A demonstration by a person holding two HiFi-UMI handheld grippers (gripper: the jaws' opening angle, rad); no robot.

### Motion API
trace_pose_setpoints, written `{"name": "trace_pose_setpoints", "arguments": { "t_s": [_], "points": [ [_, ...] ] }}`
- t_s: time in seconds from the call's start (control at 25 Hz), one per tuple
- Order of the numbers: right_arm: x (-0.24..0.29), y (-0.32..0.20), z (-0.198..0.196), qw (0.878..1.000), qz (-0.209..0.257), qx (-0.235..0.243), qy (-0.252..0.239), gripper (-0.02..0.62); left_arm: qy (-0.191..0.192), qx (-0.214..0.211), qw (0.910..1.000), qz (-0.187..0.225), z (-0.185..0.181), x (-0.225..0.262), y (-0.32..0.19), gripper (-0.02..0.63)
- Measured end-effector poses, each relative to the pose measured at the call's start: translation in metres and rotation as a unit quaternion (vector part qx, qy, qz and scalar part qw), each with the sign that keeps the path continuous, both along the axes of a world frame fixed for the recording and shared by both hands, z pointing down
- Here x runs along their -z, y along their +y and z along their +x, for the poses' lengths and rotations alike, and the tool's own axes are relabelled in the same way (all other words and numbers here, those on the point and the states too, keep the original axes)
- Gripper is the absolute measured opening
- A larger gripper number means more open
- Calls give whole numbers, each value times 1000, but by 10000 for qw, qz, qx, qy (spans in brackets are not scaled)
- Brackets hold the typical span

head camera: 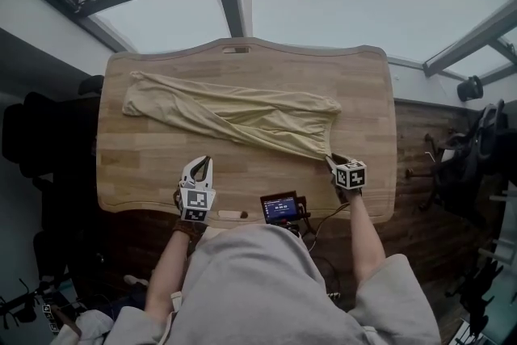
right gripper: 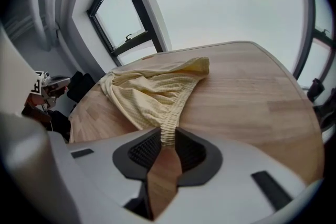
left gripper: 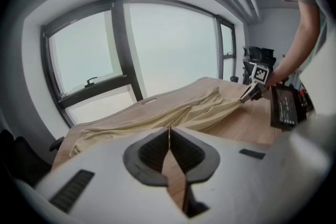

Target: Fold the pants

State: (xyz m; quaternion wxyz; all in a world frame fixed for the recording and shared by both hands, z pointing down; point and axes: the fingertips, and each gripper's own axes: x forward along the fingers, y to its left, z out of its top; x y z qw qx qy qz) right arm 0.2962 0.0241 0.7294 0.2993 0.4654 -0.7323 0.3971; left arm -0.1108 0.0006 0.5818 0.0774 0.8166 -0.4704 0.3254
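Window (left gripper: pixel 173 44): large panes with dark frames, behind the far side of the desk.

Desk (head camera: pixel 161 166): pale wooden top with rounded corners and a slot handle at its far edge. Most of the near half is bare.

Person (head camera: pixel 242 287): in a grey top at the near edge, both forearms reaching over the desk.

Pants (head camera: pixel 234 115): pale yellow and unfolded, lying across the far half of the desk. The legs run towards the far left corner. The cloth is creased along its length and narrows to a point at the right near end. In the right gripper view the elastic waistband leads straight into the gripper.

Left gripper (head camera: pixel 199 164): over the near left part of the desk, apart from the pants. Its fingers (left gripper: pixel 152 155) are pressed together with nothing between them, and only bare wood shows past the tips.

Right gripper (head camera: pixel 329 160): at the right near end of the pants, pointing down at the desk. Its fingers (right gripper: pixel 191 152) are pinching the gathered waistband.

Small screen (head camera: pixel 279 208): lit blue, at the near desk edge between the two forearms, with cables trailing off it.
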Motion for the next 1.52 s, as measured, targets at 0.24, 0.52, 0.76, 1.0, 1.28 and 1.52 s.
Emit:
{"name": "trace_pose_setpoints", "arguments": {
  "t_s": [0.24,0.52,0.76,1.0,1.28,1.52],
  "points": [
    [-4,61,86,9950,-273,-920,289,81,-879,-789,9927,-243,-7,-53,-1,10],
    [17,76,153,9741,-75,-1085,1980,115,-1773,-2010,9626,-392,-18,-98,-34,10],
    [48,57,81,9707,880,548,2169,158,-2352,-3284,9137,-437,-3,-126,-69,21],
    [11,69,-22,9650,583,2124,1427,156,-2247,-3675,8984,-859,-14,-149,-51,76],
    [-4,49,-59,9574,442,2463,1438,118,-2674,-3926,8760,-833,-8,-171,-57,48],
    [-4,61,-64,9520,270,2710,1395,11,-2539,-3517,8937,-1144,-20,-161,-27,14]
  ]
}}
